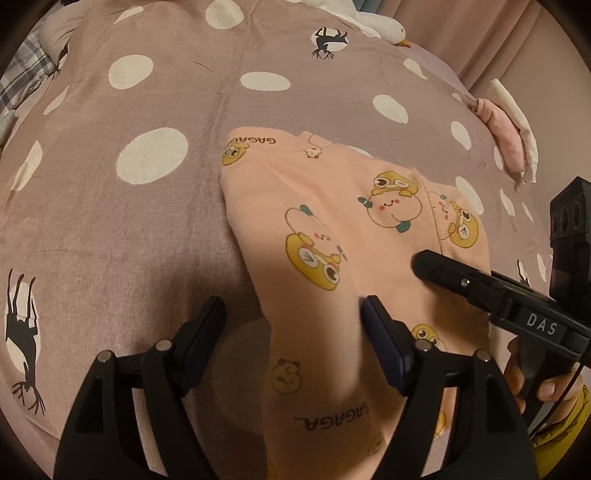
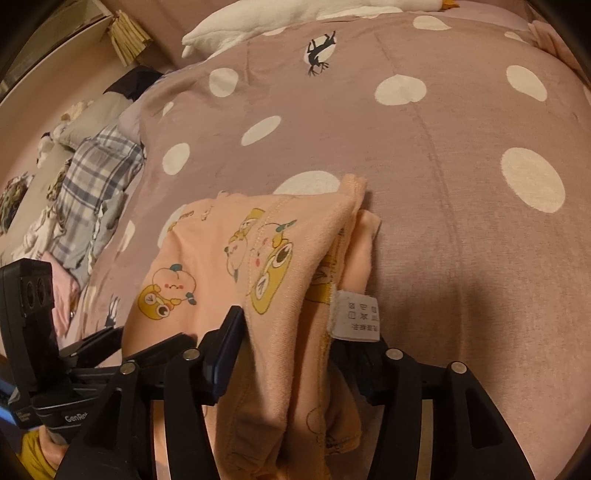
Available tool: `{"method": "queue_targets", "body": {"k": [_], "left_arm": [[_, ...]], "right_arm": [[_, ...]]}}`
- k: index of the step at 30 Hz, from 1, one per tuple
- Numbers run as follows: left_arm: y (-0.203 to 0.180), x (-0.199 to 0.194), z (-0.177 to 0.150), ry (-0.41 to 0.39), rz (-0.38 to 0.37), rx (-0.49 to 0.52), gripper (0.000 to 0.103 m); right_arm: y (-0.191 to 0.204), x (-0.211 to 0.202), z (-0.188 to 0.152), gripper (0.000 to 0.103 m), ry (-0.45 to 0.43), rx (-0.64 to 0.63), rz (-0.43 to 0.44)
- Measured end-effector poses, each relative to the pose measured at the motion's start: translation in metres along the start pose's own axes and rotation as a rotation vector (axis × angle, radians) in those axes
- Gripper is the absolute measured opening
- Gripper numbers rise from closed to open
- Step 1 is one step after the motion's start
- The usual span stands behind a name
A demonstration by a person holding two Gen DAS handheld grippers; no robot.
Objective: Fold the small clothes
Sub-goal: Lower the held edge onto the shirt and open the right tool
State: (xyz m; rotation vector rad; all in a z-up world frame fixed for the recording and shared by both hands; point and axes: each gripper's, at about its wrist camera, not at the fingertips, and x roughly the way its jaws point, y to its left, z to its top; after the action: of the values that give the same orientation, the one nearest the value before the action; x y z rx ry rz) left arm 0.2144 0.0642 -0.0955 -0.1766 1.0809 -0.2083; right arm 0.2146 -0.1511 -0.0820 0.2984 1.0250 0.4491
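A small peach garment (image 1: 332, 221) printed with cartoon frogs and peaches lies partly folded on the polka-dot bedspread (image 1: 147, 92). My left gripper (image 1: 295, 310) is open, its fingers astride the garment's near fold, the right finger (image 1: 380, 328) touching the cloth. My right gripper shows in the left wrist view (image 1: 432, 264) as a black finger resting on the garment. In the right wrist view the right gripper (image 2: 291, 328) has the garment's (image 2: 207, 258) bunched edge and white care label (image 2: 356, 314) between its fingers; the right finger is hidden by cloth.
The mauve bedspread (image 2: 443, 147) has white dots and deer prints. A folded pink and white cloth pile (image 1: 509, 136) lies at the right edge. A plush goose (image 1: 384, 26) lies at the back. A plaid cloth (image 2: 96, 166) and clutter lie at the left.
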Motion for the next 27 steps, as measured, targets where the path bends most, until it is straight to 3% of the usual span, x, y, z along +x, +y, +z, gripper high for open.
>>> {"method": "queue_targets", "body": {"k": [10,27], "left_arm": [[0.0000,0.0009,-0.0014,0.006,0.019,0.001,0.085],[-0.0012,0.0020,-0.0018,0.024,0.045,-0.005,0.088]], "right_arm": [[-0.0040,-0.0027,-0.0021,0.064,-0.009,0.019,-0.023],[-0.0053,-0.0071,-0.0054,0.070,-0.014,0.022,-0.050]]}}
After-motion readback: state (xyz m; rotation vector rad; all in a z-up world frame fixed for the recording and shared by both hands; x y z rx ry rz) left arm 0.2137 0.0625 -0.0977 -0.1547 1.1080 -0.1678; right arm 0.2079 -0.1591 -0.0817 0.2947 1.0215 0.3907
